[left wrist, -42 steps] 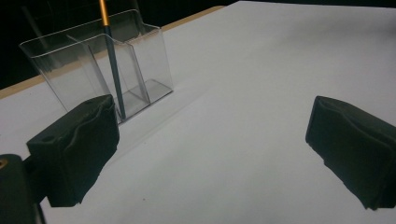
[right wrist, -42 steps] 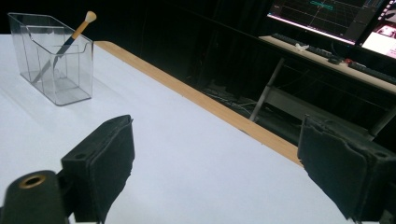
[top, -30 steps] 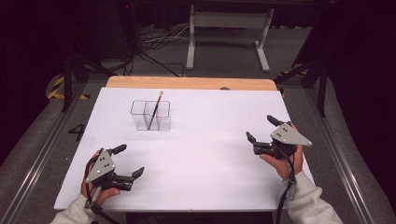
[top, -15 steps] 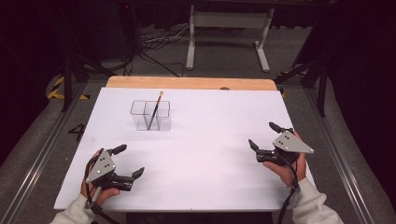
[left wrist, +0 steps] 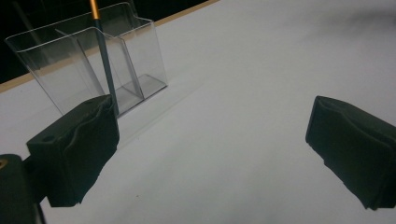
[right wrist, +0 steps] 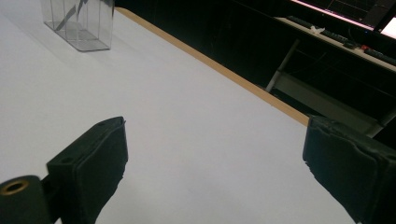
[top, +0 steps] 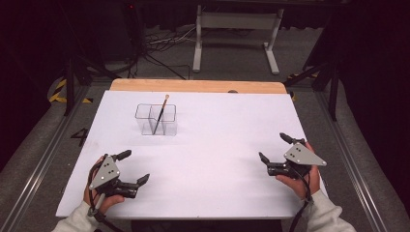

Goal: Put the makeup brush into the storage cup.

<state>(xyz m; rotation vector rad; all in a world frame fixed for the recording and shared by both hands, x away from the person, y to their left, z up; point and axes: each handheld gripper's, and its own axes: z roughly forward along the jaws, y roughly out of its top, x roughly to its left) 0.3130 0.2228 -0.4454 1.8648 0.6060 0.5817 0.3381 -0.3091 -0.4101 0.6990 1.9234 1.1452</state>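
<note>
A clear two-compartment holder (top: pixel 145 121) stands on the far left part of the white sheet, and a thin dark brush with a light tip (top: pixel 161 112) leans in it. My left gripper (top: pixel 134 166) rests near the front left corner, open, with nothing between its fingers. In the left gripper view (left wrist: pixel 210 149) the holder (left wrist: pixel 140 56) and the brush (left wrist: pixel 103 65) rise just beyond its left finger. My right gripper (top: pixel 274 147) sits at the front right, open. Its jaws have just been opening, with nothing between them. In the right gripper view (right wrist: pixel 215 172) the holder (right wrist: pixel 79 23) stands far off.
The white sheet (top: pixel 217 145) covers the table, and a wooden strip (top: pixel 198 86) shows along its far edge. Behind the table a grey metal stand (top: pixel 237 34) and cables (top: pixel 159 41) lie on the floor. Metal rails (top: pixel 355 169) run down both sides.
My right hand has come nearer the front edge and sunk a little toward the sheet. The left hand, holder and brush have not moved.
</note>
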